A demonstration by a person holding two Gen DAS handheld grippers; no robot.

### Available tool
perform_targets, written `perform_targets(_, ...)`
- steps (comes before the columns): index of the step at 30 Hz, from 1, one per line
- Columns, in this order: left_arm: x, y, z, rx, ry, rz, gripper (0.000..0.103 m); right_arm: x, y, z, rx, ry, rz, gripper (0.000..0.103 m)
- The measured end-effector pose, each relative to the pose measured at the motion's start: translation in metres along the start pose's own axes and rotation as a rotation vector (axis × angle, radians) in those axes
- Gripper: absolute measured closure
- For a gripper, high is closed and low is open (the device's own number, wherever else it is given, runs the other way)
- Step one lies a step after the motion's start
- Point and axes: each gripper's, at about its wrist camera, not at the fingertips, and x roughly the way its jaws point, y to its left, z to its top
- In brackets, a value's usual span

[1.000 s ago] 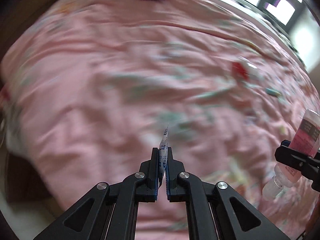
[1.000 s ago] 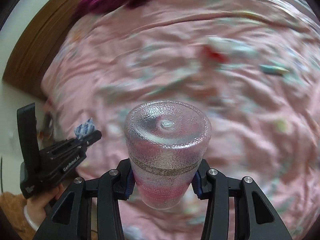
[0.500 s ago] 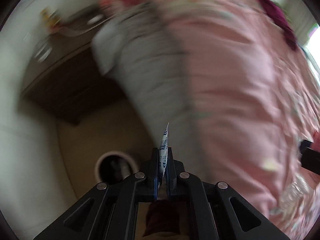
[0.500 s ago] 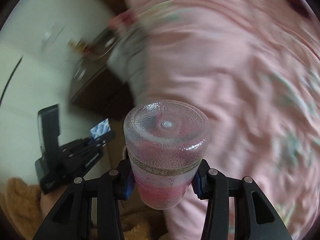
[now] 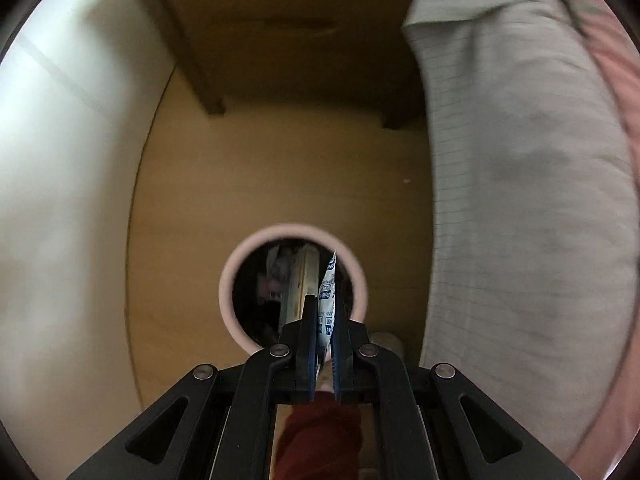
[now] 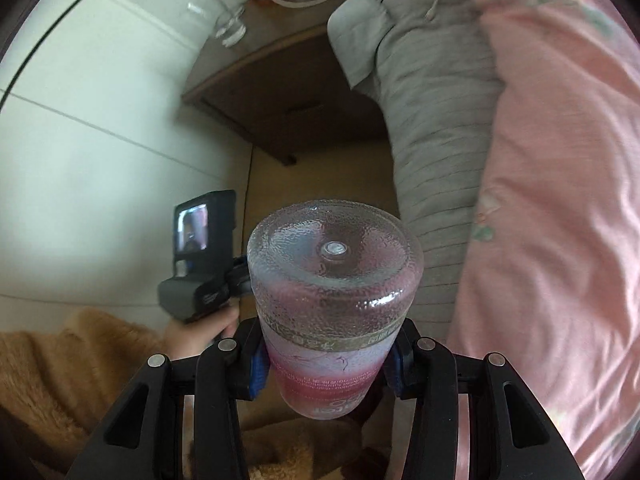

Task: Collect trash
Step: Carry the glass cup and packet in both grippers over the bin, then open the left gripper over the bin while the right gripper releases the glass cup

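Note:
My left gripper point(image 5: 322, 312) is shut on a small white and blue wrapper point(image 5: 327, 292). It hangs right above the open mouth of a round bin with a pink rim point(image 5: 230, 280) on the floor; trash lies inside it. My right gripper point(image 6: 326, 360) is shut on a clear plastic bottle with a pink label point(image 6: 334, 280), its bottom facing the camera. The left gripper's body point(image 6: 200, 256) and the hand holding it show at the left of the right wrist view; its fingers are hidden behind the bottle.
A brown nightstand point(image 5: 288, 28) stands beyond the bin, with a glass point(image 6: 231, 26) and small items on top. A grey pillow point(image 5: 520, 184) and the bed's pink quilt point(image 6: 560, 184) fill the right. A white wall point(image 5: 60, 184) is at the left.
Both grippers have swung from over the pink bed to the floor beside it. The left gripper with the wrapper now hangs over the bin. The bottle stays gripped.

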Motion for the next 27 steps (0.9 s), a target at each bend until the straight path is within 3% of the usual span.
perform_targets(6,0.047,0.011,-0.001,-0.013,0.070,0.063,0.096,0.022,-0.009,0.008,-0.015,0.068,0.006,0.058)
perform_targets(8,0.056,0.017,-0.001,-0.027,0.089,0.088,0.078,0.029,-0.009,0.012,-0.016,0.084,0.016,0.058)
perform_targets(10,0.058,0.025,-0.002,-0.044,0.093,0.100,0.019,0.033,-0.007,0.013,-0.031,0.095,0.017,0.058)
perform_targets(11,0.054,0.030,-0.003,-0.046,0.075,0.094,0.014,0.037,-0.005,0.015,-0.038,0.101,0.022,0.058)
perform_targets(15,0.043,0.037,-0.005,0.004,0.053,0.145,0.012,0.054,0.004,0.021,-0.063,0.116,0.036,0.058)
perform_targets(19,0.025,0.046,-0.014,0.077,0.018,0.283,0.012,0.085,0.022,0.028,-0.098,0.147,0.080,0.058)
perform_targets(23,-0.017,0.066,-0.022,0.075,-0.081,0.413,0.011,0.133,0.039,0.036,-0.135,0.192,0.091,0.058)
perform_targets(27,-0.053,0.080,-0.021,0.069,-0.166,0.461,0.004,0.186,0.050,0.042,-0.157,0.239,0.071,0.058)
